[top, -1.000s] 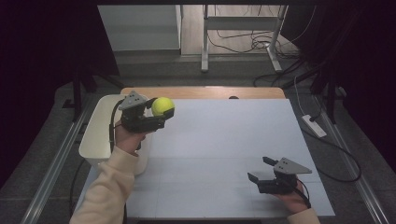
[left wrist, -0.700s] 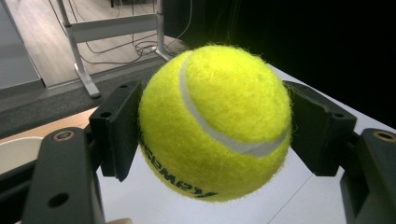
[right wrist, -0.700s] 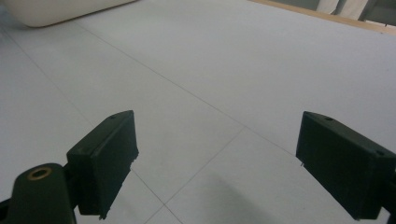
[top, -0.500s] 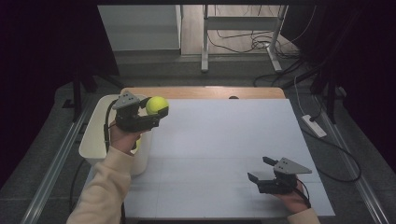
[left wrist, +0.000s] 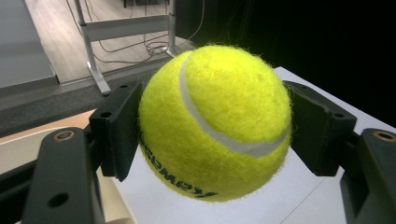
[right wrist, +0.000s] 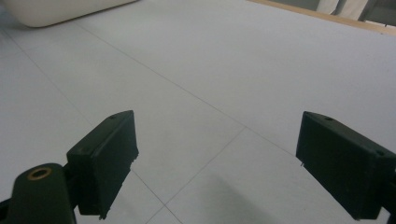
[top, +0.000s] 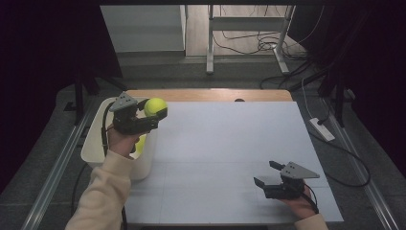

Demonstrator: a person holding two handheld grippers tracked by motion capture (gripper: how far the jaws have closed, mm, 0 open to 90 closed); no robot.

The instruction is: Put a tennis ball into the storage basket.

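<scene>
A yellow-green tennis ball [top: 155,106] [left wrist: 214,120] is clamped between the jaws of my left gripper [top: 152,111] [left wrist: 210,128], held in the air above the right edge of a white bin [top: 94,148] at the table's left side. Another yellow ball [top: 141,145] shows inside the bin, partly hidden by the hand. My right gripper [top: 267,174] [right wrist: 224,163] rests open near the front right of the white table [top: 225,143], with nothing between its jaws.
The bin's rim [right wrist: 56,14] appears far off in the right gripper view. A wooden strip [top: 210,95] runs along the table's far edge. Beyond it are a metal stand [top: 249,28] and cables on the floor. A power strip [top: 321,129] lies right of the table.
My left gripper has carried the tennis ball leftward, from over the table to the bin's edge. The right gripper has stayed still.
</scene>
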